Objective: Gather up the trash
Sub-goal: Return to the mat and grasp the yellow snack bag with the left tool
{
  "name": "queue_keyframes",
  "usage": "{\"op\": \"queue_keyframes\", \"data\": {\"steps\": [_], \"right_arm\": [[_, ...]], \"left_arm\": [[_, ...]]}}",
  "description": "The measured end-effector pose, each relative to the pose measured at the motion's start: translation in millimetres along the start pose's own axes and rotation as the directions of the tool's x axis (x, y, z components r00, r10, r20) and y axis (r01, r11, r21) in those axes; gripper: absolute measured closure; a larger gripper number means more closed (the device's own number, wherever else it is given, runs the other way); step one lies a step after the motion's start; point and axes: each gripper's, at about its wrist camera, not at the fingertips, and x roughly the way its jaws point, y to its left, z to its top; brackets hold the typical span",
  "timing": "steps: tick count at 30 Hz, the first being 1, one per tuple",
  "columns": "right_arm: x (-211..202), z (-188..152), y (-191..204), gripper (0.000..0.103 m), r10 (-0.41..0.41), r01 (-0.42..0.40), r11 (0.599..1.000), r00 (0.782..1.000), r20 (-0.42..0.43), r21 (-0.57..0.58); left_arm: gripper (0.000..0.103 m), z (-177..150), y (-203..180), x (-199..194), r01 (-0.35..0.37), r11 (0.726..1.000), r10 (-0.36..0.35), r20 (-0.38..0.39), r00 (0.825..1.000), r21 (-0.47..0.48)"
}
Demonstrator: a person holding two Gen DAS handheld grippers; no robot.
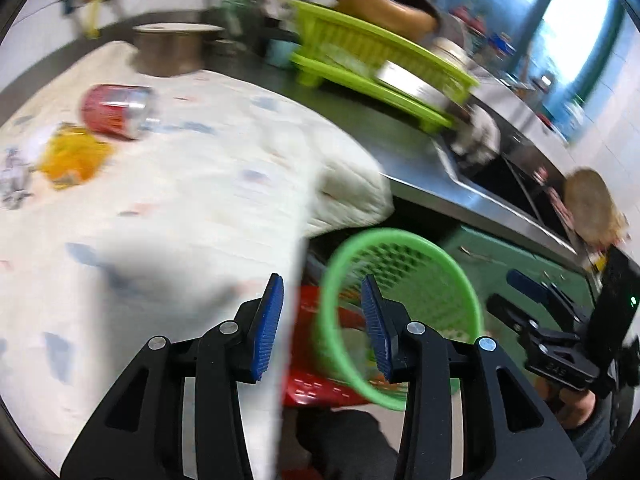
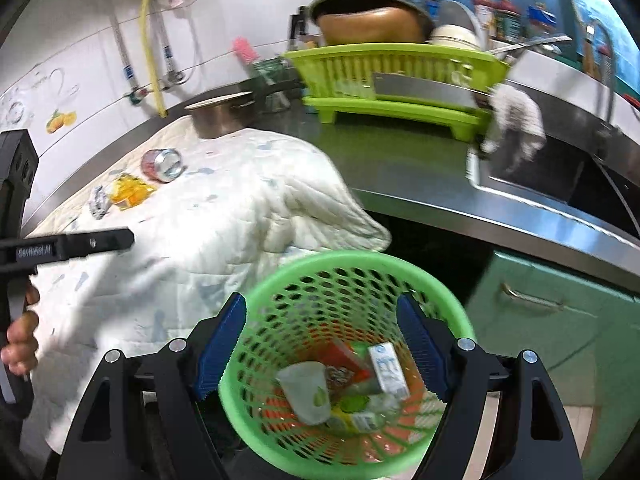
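A green mesh basket stands below the counter edge and holds a clear plastic cup, a small white carton and other wrappers. My right gripper is open and empty right above it. My left gripper is open and empty at the edge of the white cloth, beside the basket. On the cloth lie a red can, a yellow wrapper and a crumpled silver wrapper. They also show in the right wrist view: can, yellow wrapper, silver wrapper.
A white quilted cloth covers the left part of the steel counter. A metal pot stands behind it. A lime dish rack with pans sits at the back, a sink at the right. Green cabinet doors are below.
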Motion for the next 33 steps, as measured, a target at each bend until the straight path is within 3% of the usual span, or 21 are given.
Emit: {"op": "queue_keyframes", "data": {"steps": [7,8,9,10,14,17,20,32,33], "right_arm": [[23,25,41,0.028,0.06,-0.061,0.995,0.998,-0.008,-0.075],[27,28,45,0.028,0.067,-0.067,0.995,0.998,-0.01,-0.08],[31,32,50,0.028,0.078,-0.079,0.993,0.997,-0.013,-0.086],[34,35,53,0.028,0.087,-0.088,0.992,0.996,-0.016,-0.089],[53,53,75,0.028,0.119,-0.121,0.985,0.993,-0.026,-0.12],[67,65,92,0.028,0.137,-0.14,0.978,0.99,-0.032,-0.155],[79,76,107,0.028,0.155,-0.159,0.97,0.987,-0.037,-0.185],[120,110,158,0.028,0.2,-0.209,0.933,0.978,-0.058,-0.294],[122,111,161,0.028,0.204,-0.212,0.931,0.977,-0.06,-0.297]], "left_arm": [[0.062,32,88,-25,-0.155,0.985,0.16,0.073,0.984,-0.076],[0.059,39,104,-28,-0.183,0.979,0.19,0.079,0.979,-0.089],[0.048,42,115,-29,-0.205,0.973,0.213,0.081,0.974,-0.104],[0.043,46,127,-30,-0.22,0.968,0.23,0.085,0.969,-0.118],[0.044,63,177,-28,-0.242,0.955,0.26,0.093,0.961,-0.172],[0.046,72,202,-19,-0.241,0.954,0.258,0.077,0.963,-0.178],[0.056,77,215,-8,-0.253,0.954,0.266,0.063,0.962,-0.164],[0.056,96,240,23,-0.165,0.981,0.17,0.05,0.984,-0.098],[0.06,96,240,24,-0.161,0.983,0.167,0.056,0.984,-0.092]]}}
